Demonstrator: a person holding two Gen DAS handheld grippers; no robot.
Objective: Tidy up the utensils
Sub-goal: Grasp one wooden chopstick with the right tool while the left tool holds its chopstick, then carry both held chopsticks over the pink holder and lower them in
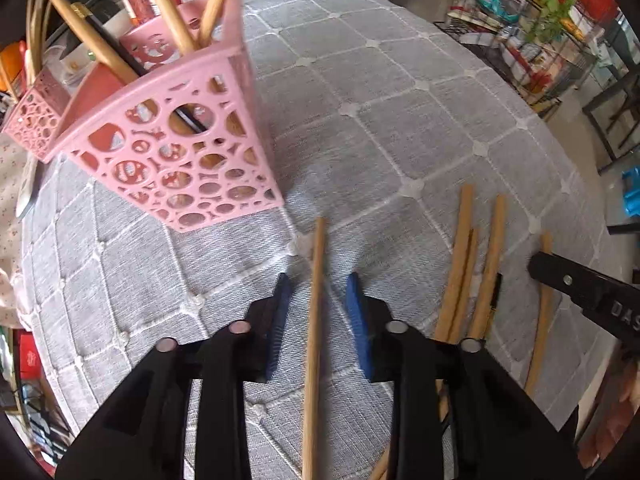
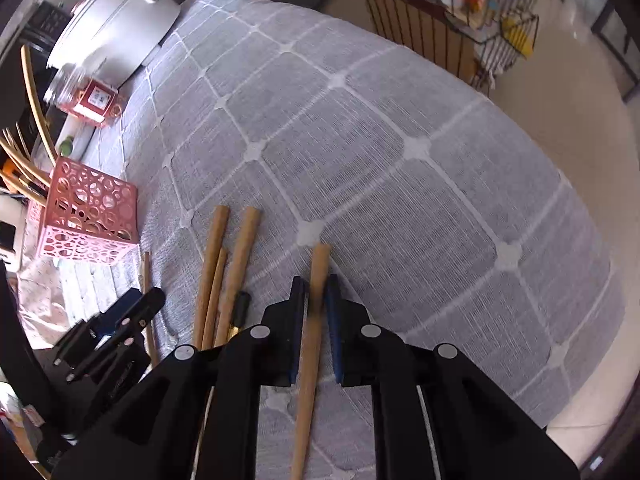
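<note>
Grey quilted tablecloth (image 1: 360, 140): I'm straddling a light, stiff wooden stick (image 1: 314, 320) with the wide left gripper (image 1: 316, 292), while the right gripper (image 2: 316, 292) is pinching another stick (image 2: 314, 320) mid-shaft.

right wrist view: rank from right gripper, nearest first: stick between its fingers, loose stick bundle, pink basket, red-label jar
1. Stick between the fingers of the right gripper, centre.
2. Loose stick bundle, on the cloth just left.
3. Pink basket, far left edge.
4. Red-label jar, upper left, beyond the basket.

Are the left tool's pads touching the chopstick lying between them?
Apart. The left wrist view shows grey tablecloth on both sides of the chopstick, between it and the pads of the left tool.
</note>
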